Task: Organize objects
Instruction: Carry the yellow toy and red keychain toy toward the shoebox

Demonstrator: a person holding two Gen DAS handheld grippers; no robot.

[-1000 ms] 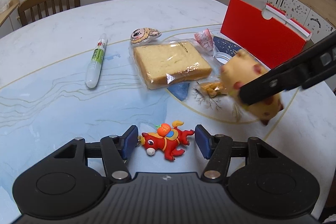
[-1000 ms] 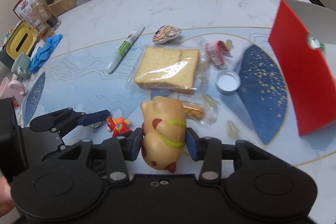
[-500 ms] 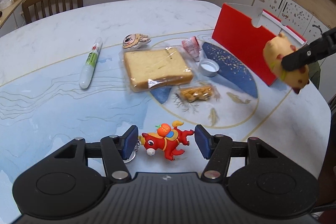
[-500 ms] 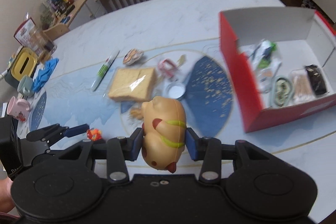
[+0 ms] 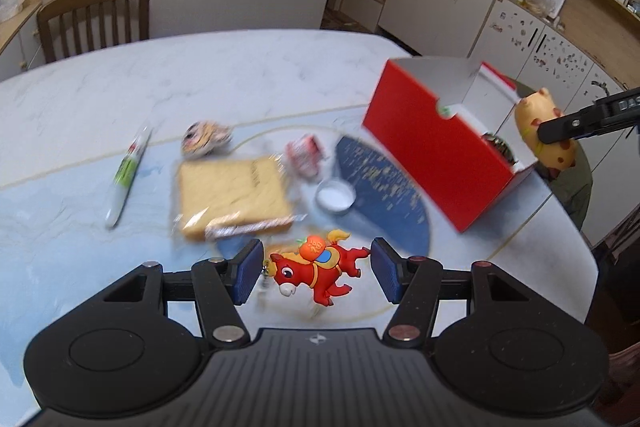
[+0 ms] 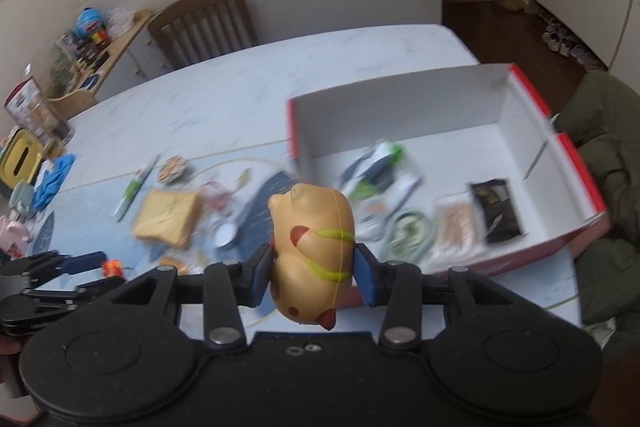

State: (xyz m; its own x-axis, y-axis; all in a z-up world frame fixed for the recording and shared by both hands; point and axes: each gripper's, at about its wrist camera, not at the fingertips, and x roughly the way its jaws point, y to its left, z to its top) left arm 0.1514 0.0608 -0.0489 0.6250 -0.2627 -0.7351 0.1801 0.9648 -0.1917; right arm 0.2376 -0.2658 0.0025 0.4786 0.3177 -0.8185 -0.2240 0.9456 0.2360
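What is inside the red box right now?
The red box holds a green-and-white packet, a dark packet, a pale snack packet and a greenish ring. The tan pig toy covers part of its floor.

Dim indoor light, tabletop motion-blurred, perhaps soft focus, fisheye-bent edges

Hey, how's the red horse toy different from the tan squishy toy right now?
The horse toy is bright red, flat and small; the squishy toy is tan, plump and much bigger. The horse sits crosswise in the left gripper, while the squishy toy fills the right gripper, near the red box. Both are gripped and lifted off the table.
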